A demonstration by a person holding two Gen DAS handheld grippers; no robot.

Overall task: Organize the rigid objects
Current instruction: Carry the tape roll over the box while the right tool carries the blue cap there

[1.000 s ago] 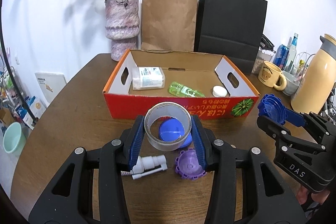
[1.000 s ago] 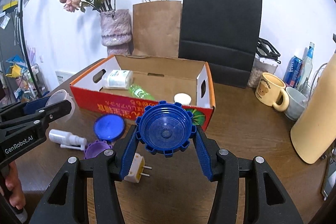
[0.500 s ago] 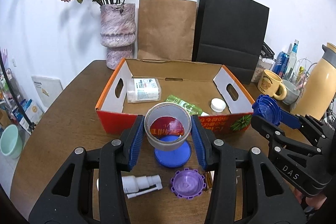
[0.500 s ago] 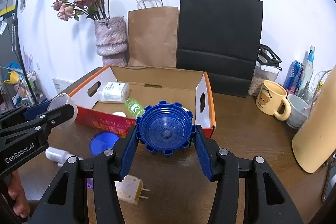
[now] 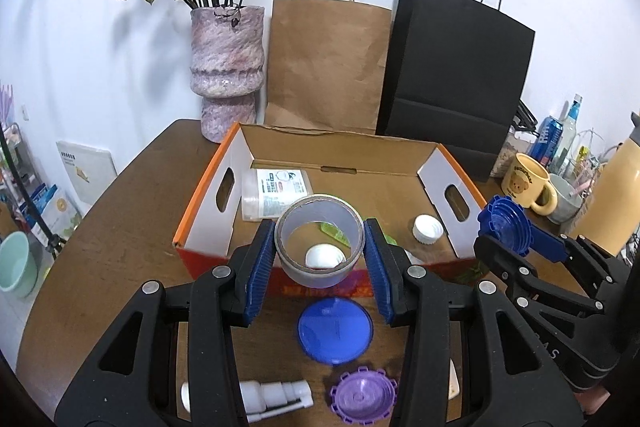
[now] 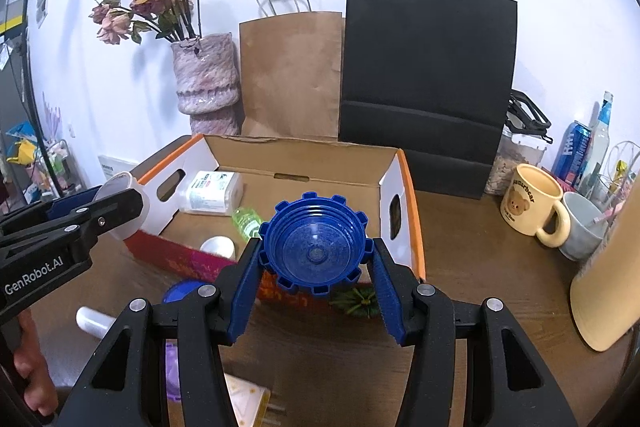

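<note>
**Both grippers carrying items at the box's front wall**

Left wrist view: the left gripper (image 5: 320, 259) is holding a grey ring-shaped roll of tape (image 5: 319, 247), its blue-padded fingers (image 5: 256, 267) clamped on the roll's two sides. The roll is hanging over the front wall of the open orange-and-white cardboard box (image 5: 200, 211), which is sitting mid-way across the brown wooden worktop (image 5: 120, 227). Inside the box a clear rectangular plastic container (image 5: 276, 193) is lying by the left wall, a white screw cap (image 5: 427, 229) by the right wall, and a green plastic bottle (image 5: 334, 233) between them. In front of the box, towards the worktop's near edge, a flat round blue lid (image 5: 335, 331), a purple toothed cap (image 5: 362, 397) and a white spray nozzle (image 5: 276, 393) are lying.

Right wrist view: the right gripper (image 6: 316, 267) is gripping a blue toothed funnel-like cap (image 6: 315, 249), fingers (image 6: 384, 291) pressed on its rim, before the box's front right corner. A yellow bear mug (image 6: 528, 203) is standing towards the worktop's right edge.
</note>
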